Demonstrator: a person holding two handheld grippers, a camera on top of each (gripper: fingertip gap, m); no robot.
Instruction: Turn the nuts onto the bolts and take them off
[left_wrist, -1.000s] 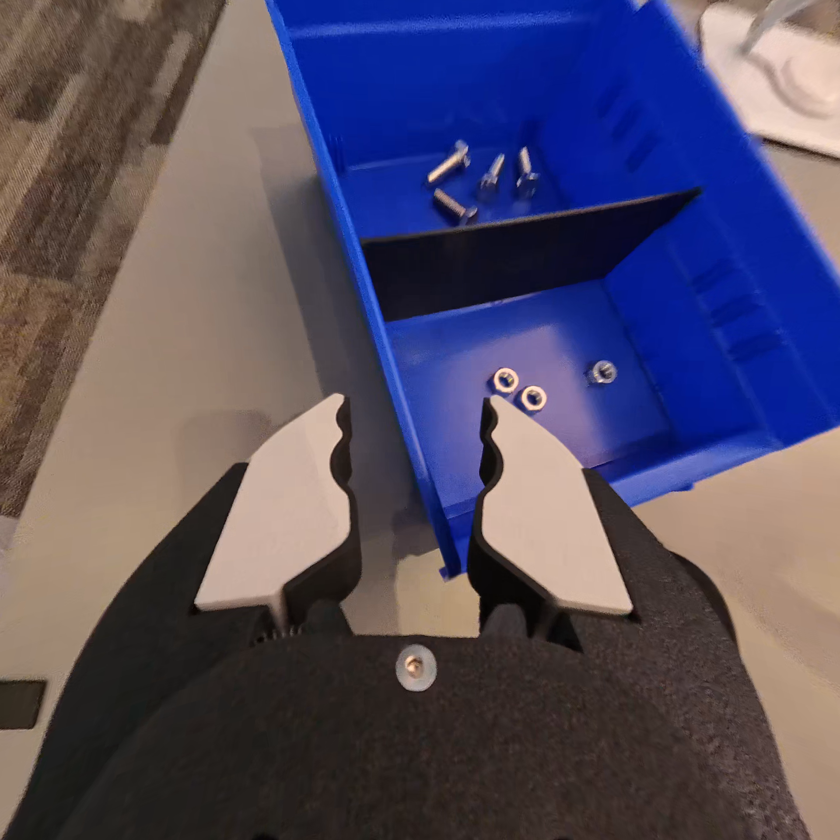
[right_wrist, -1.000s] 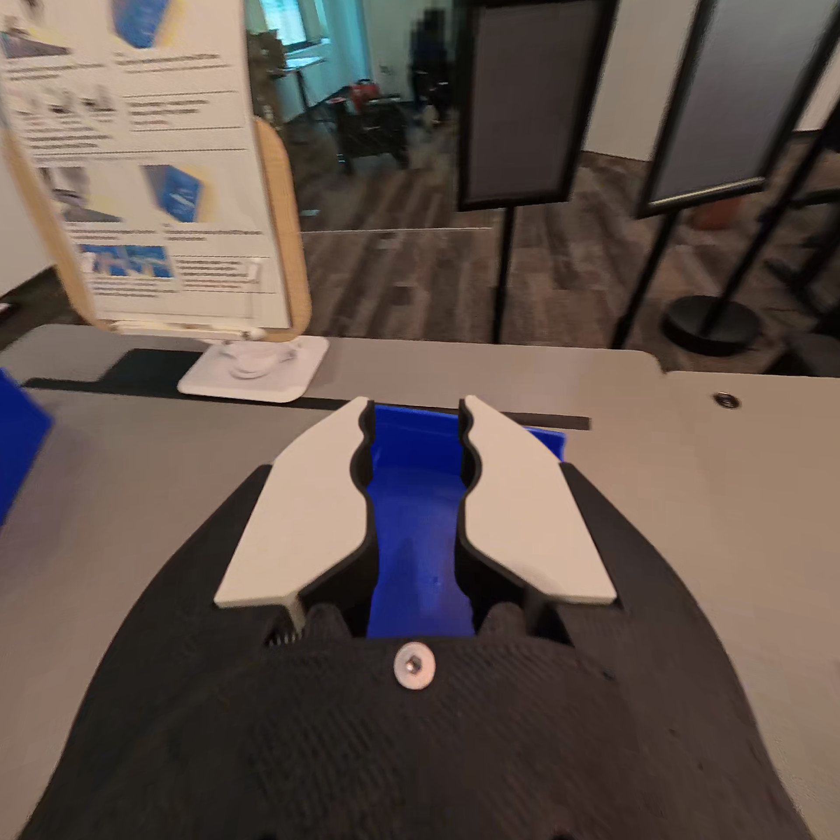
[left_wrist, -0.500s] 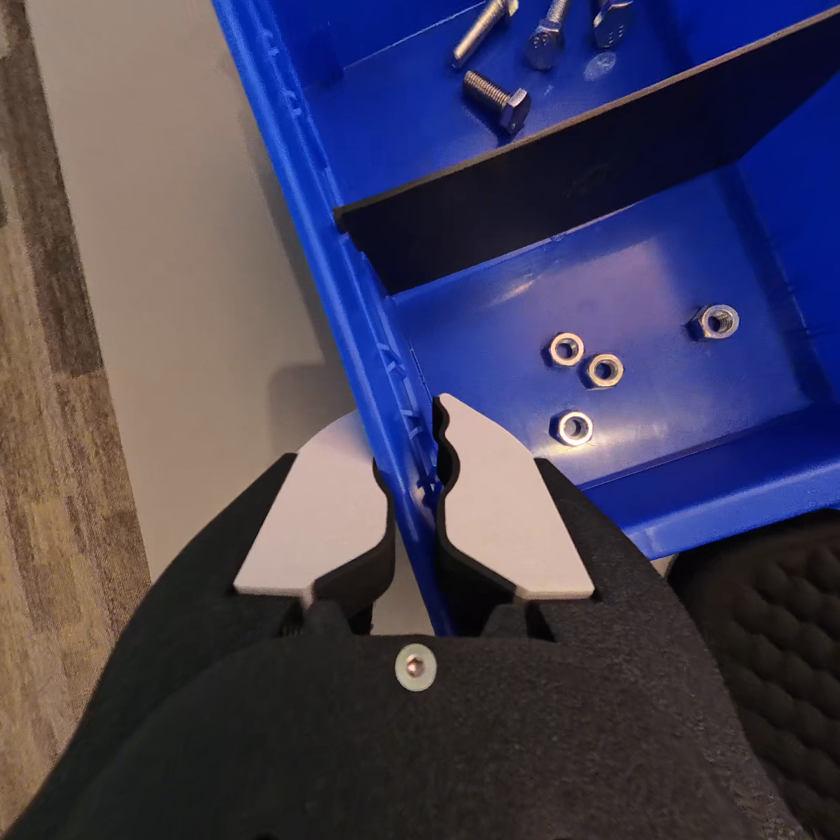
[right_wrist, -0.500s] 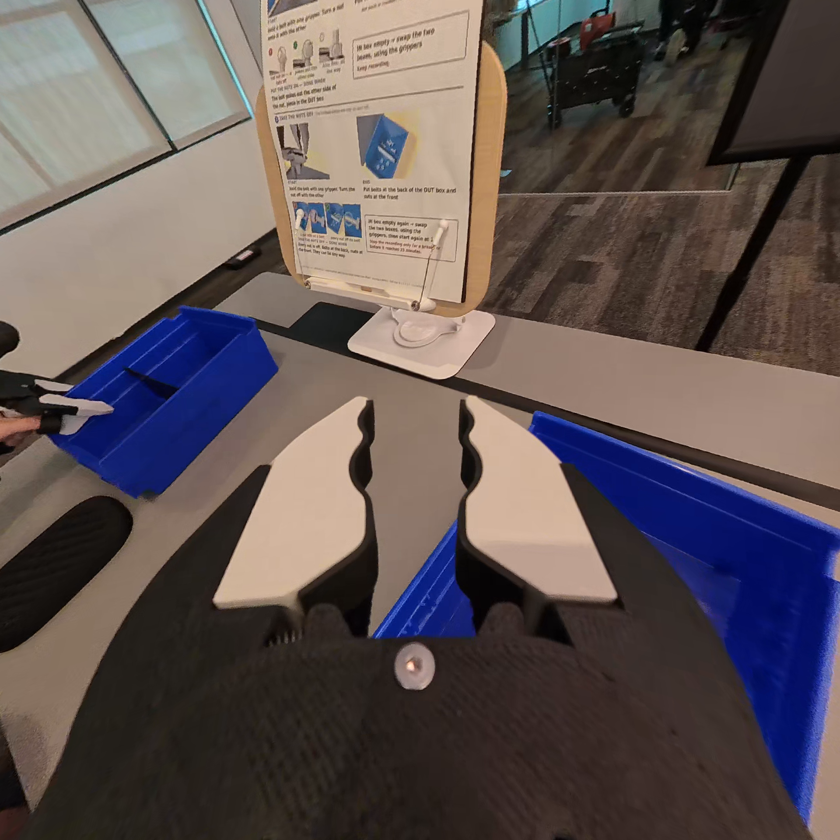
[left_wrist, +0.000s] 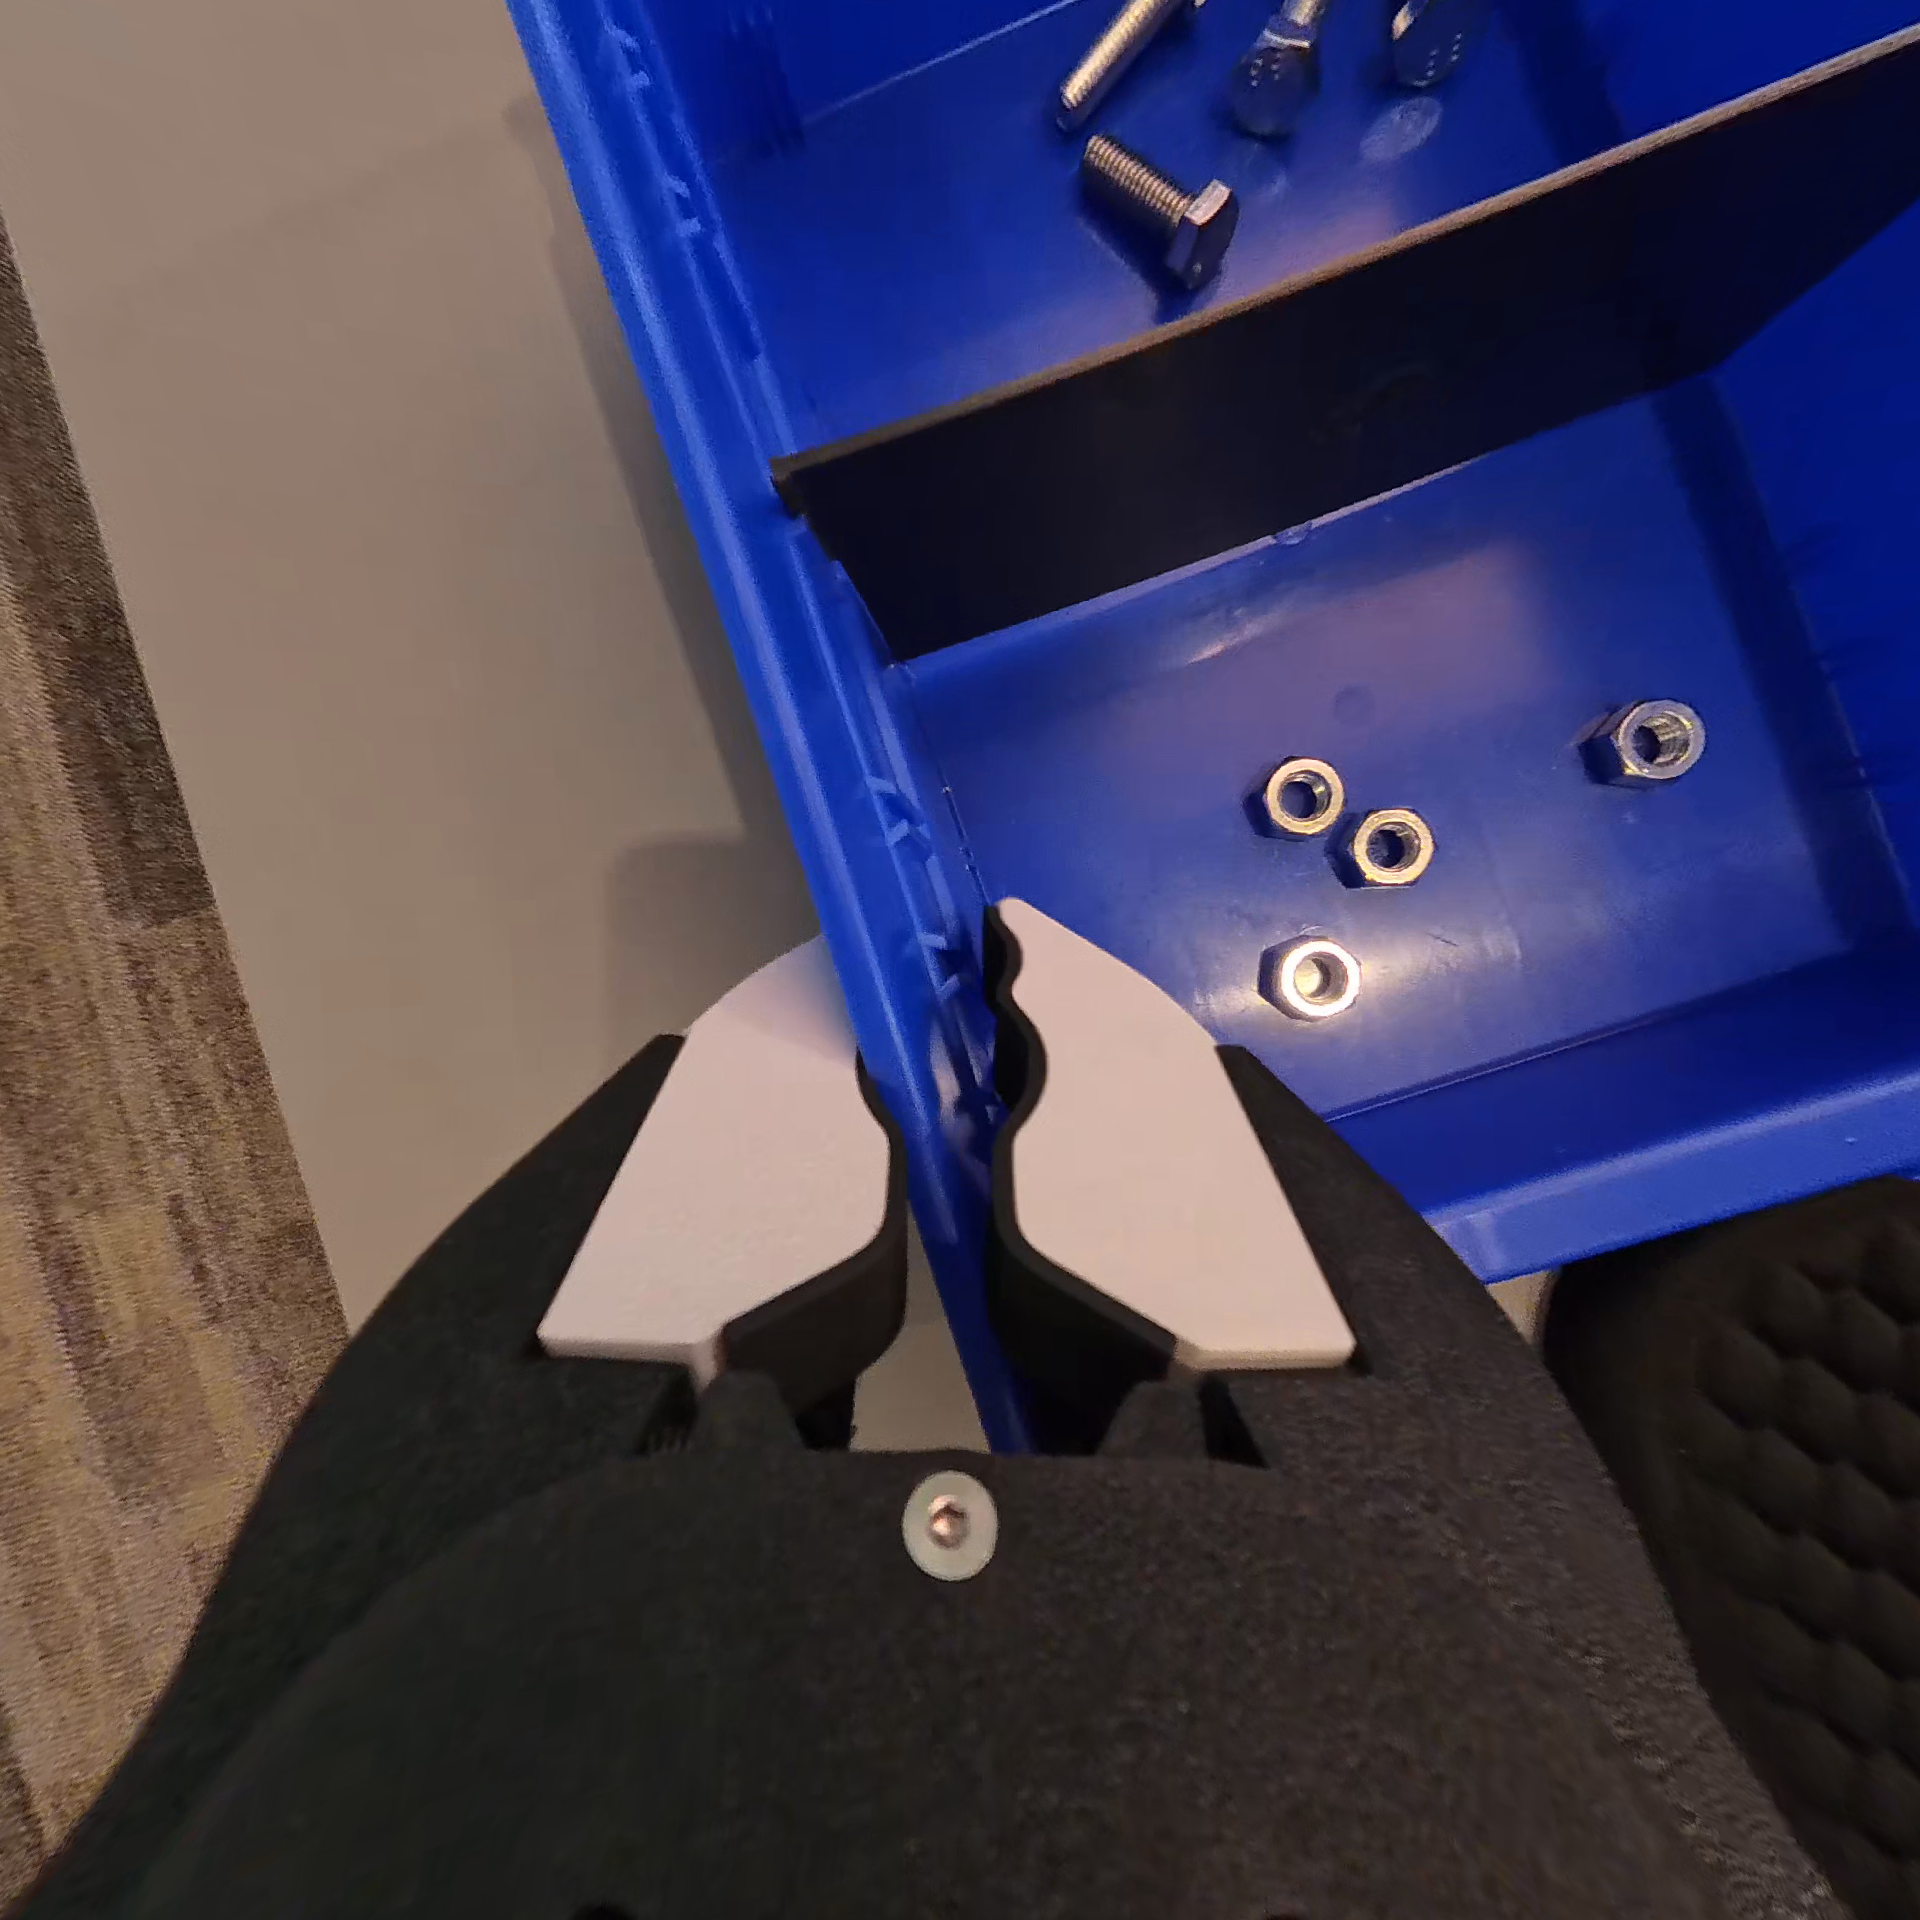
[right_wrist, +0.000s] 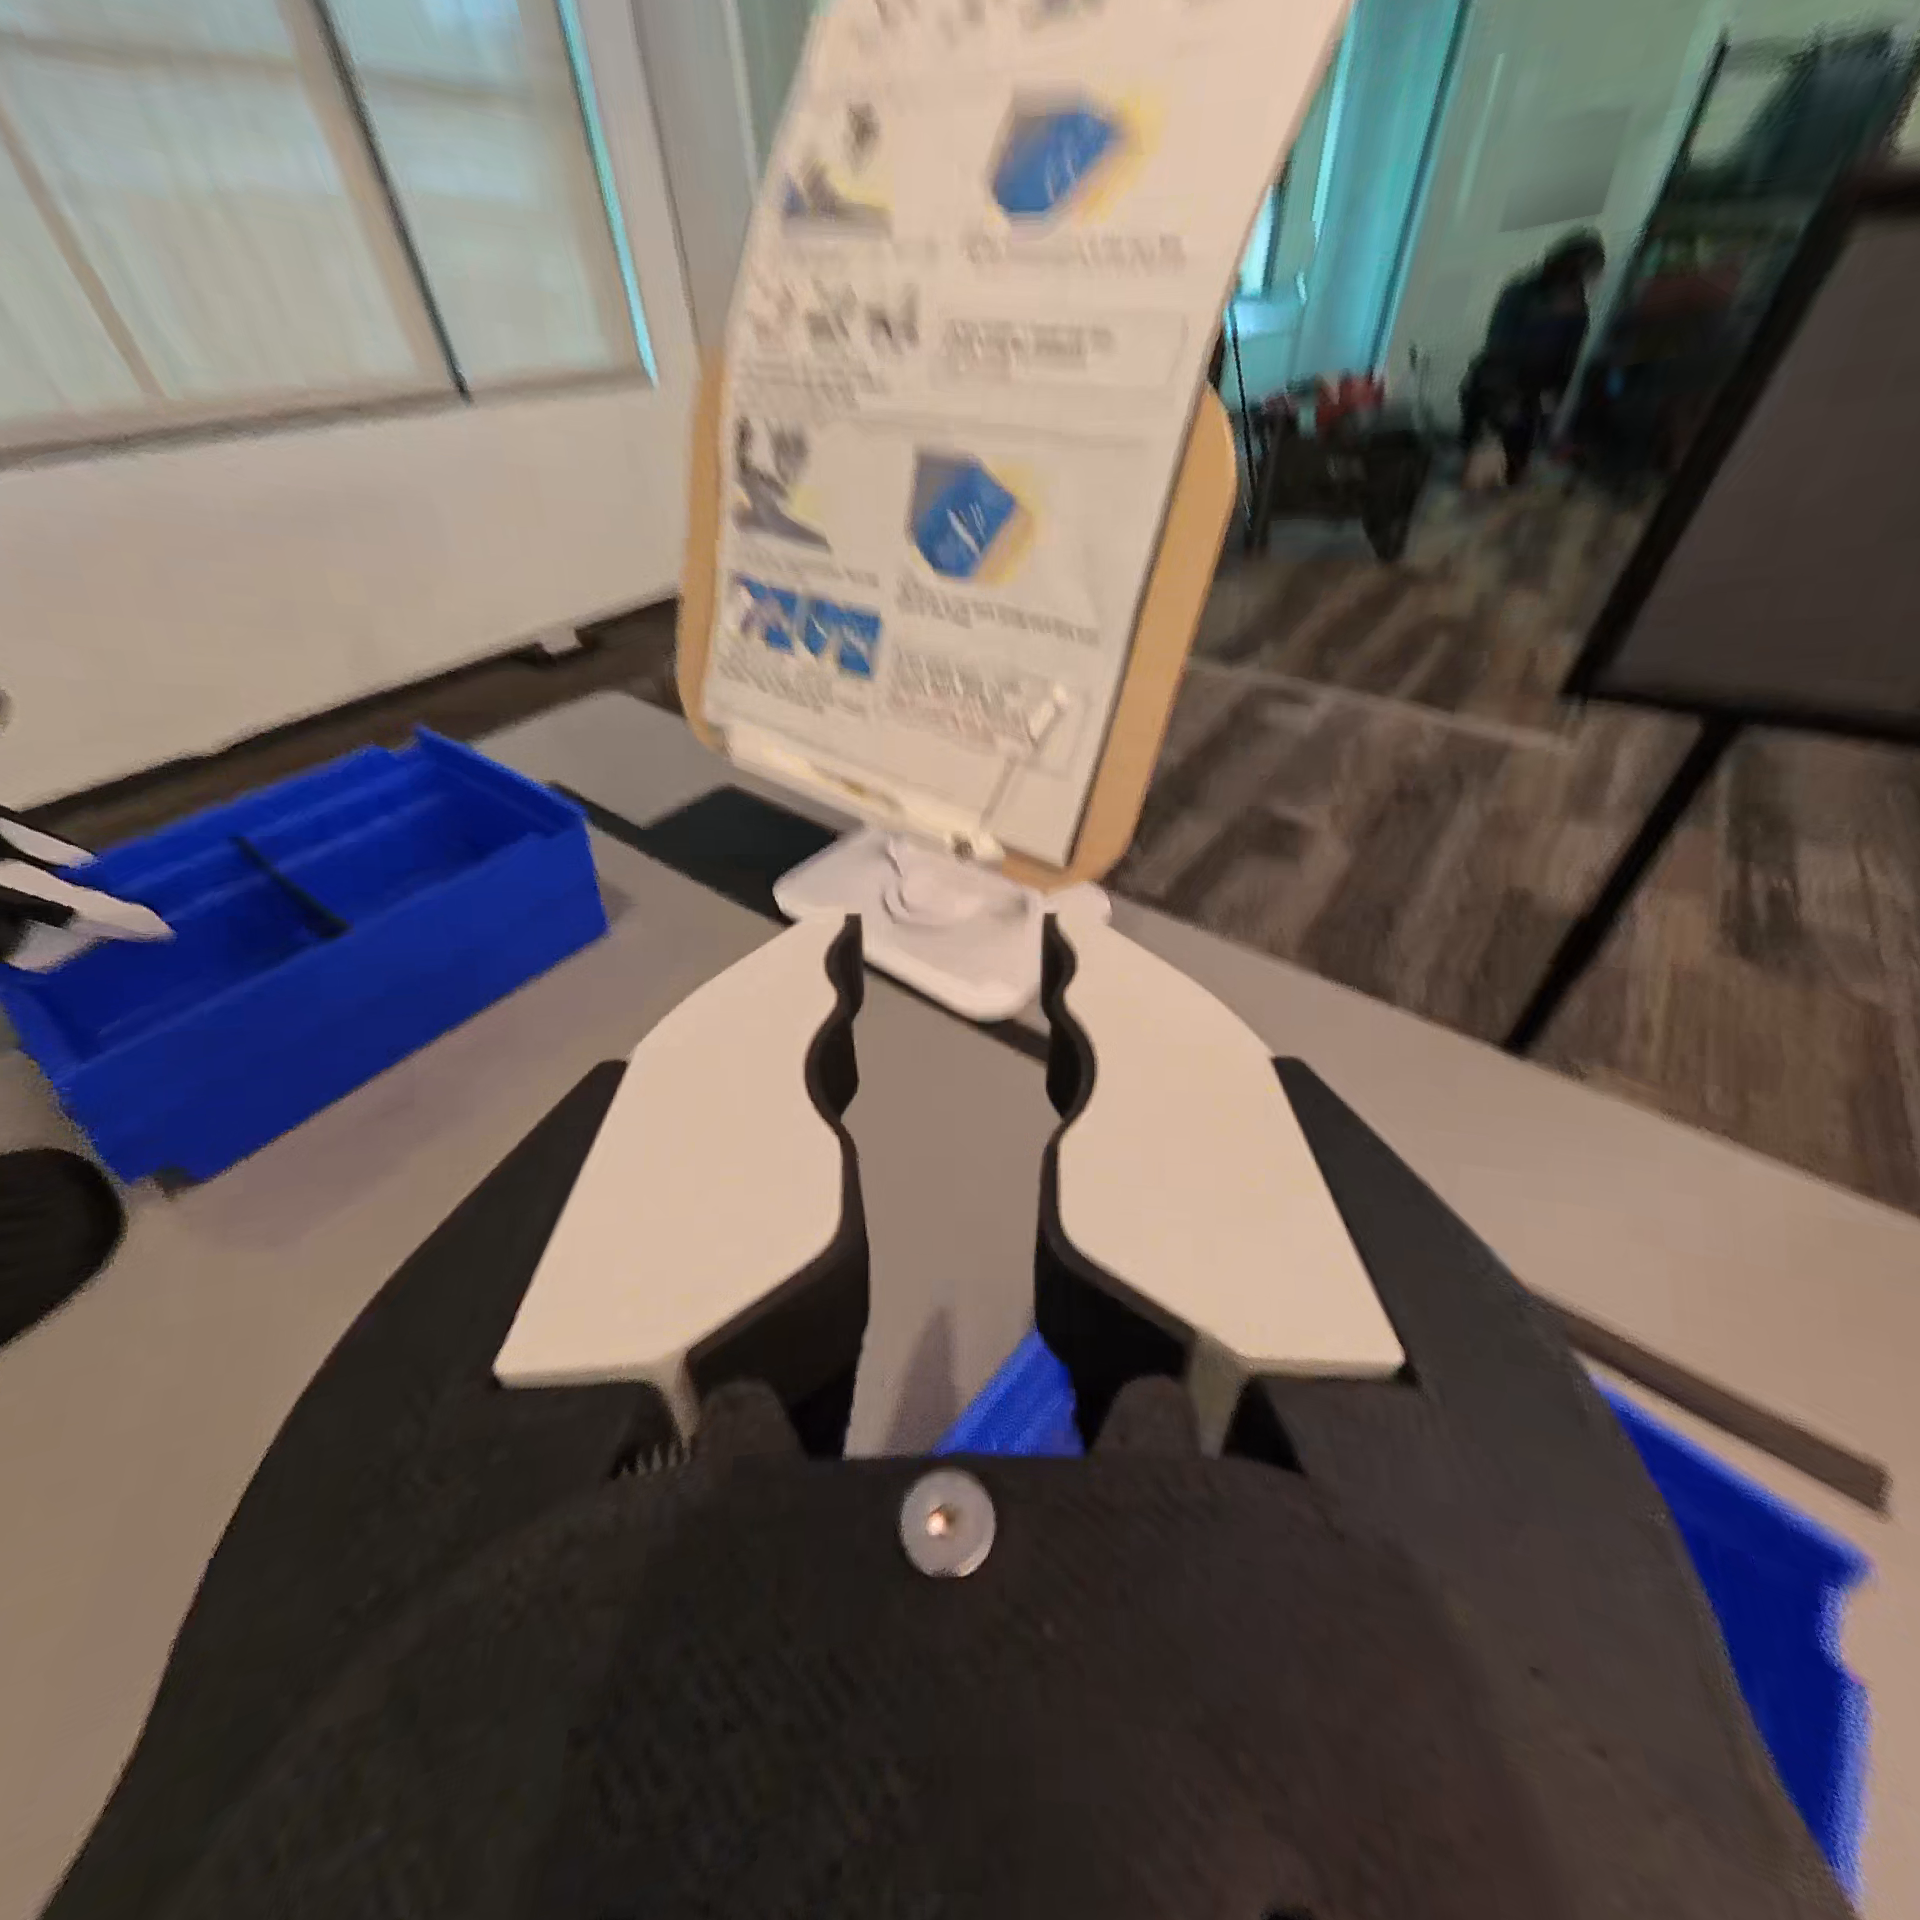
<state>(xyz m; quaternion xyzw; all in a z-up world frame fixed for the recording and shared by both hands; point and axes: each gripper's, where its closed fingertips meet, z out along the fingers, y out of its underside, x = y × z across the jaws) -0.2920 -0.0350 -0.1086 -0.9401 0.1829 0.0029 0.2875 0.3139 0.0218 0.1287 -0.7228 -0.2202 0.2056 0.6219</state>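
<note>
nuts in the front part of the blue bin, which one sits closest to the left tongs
The lone nut catching the bright glare, nearest the left tongs clamped on the bin wall. The touching pair and the far-right nut lie farther off.

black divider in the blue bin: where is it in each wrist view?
Left wrist view: black divider plate crosses the blue plastic bin, upper centre to right.
Right wrist view: thin dark strip in that bin, far left.
Shared landmark: left gripper, clamped on the bin's side wall.

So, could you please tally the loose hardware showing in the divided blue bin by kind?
Hex nuts, near compartment: 4
Hex bolts, far compartment, three cut off by the frame edge: 4
Total: 8
</note>
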